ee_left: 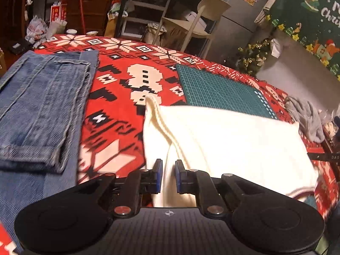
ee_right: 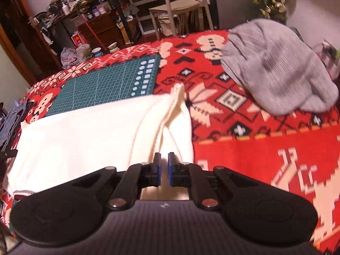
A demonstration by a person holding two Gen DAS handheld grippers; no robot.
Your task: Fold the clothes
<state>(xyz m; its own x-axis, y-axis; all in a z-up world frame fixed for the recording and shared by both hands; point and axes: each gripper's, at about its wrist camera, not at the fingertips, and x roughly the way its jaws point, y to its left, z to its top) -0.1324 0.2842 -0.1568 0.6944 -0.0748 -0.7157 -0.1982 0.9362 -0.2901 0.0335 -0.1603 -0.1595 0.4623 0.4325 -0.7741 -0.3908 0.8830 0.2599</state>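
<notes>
behind our table sits a cluttered room with a pale chair (ee_left: 199, 19), shelves and a small christmas tree (ee_left: 252, 57). we work on a red patterned tablecloth (ee_left: 119, 97) with a green cutting mat (ee_left: 214, 87) lying on it. our white sweater (ee_left: 223, 136) lies across the near part of the mat, and both claws are clamped on its bunched fabric: our left gripper (ee_left: 169, 176) at its left end, our right gripper (ee_right: 164, 169) at its right end. folded jeans (ee_left: 40, 106) rest to the left, and a grey knit garment (ee_right: 274, 68) lies crumpled to the right.
</notes>
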